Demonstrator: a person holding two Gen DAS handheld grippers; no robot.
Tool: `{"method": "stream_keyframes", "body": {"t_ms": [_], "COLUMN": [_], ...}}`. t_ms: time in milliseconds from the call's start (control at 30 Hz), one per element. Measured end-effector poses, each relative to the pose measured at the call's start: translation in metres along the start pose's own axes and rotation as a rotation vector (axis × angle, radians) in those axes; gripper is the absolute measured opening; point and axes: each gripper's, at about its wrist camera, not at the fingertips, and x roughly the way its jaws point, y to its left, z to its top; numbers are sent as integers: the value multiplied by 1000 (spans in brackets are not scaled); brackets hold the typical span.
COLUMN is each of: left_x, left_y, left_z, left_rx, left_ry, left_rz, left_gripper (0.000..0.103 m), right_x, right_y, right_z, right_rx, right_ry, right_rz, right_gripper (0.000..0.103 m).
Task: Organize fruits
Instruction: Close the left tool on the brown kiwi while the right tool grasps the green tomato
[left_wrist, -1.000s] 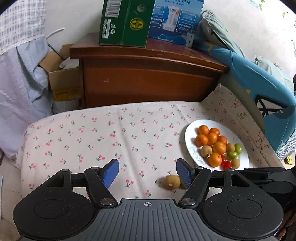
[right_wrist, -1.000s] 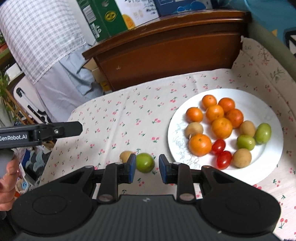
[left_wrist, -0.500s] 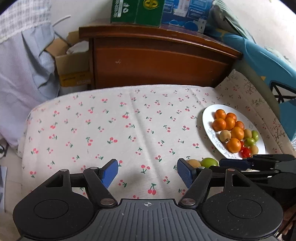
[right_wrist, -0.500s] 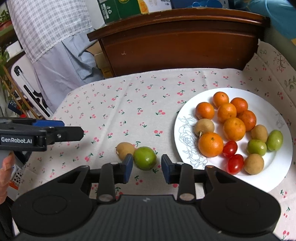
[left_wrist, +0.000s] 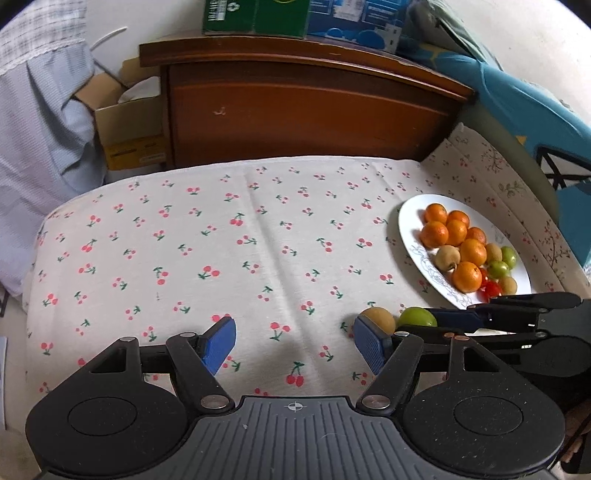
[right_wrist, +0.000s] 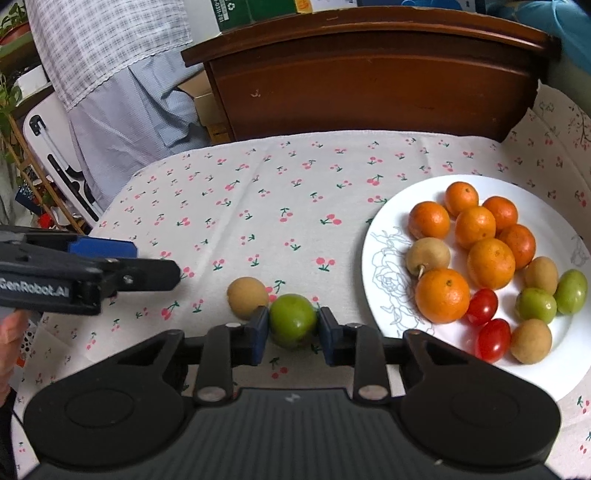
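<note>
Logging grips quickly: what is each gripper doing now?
Left gripper: open, holding nothing.
Right gripper: fingers shut on the green fruit.

Right tongs (right_wrist: 291, 328) clamped, left tongs (left_wrist: 293, 341) agape

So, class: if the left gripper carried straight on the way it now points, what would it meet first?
Probably the bare cherry-print tablecloth. The left gripper is open with nothing between its fingers; the brown fruit sits just beyond its right finger, off the line, though depth is hard to judge.
</note>
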Motion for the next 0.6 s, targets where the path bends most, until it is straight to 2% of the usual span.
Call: {"method": "stream_keyframes", "body": {"t_ms": [233, 400, 600], "left_x": [5, 10, 21], "left_y": [-20, -33, -45], "left_z": [-5, -8, -12], "left_rx": [100, 137, 177], "left_ry": [-7, -22, -29], "left_rz": [-36, -85, -106], "left_gripper": [70, 70, 67], "right_x": [-29, -51, -64], "right_y": [0, -5, -9], "right_z": [1, 0, -4], "right_rx": [21, 85, 149], "right_ry": [-2, -27, -45], "right_rz": [-17, -43, -66], "right_gripper": [29, 29, 29]}}
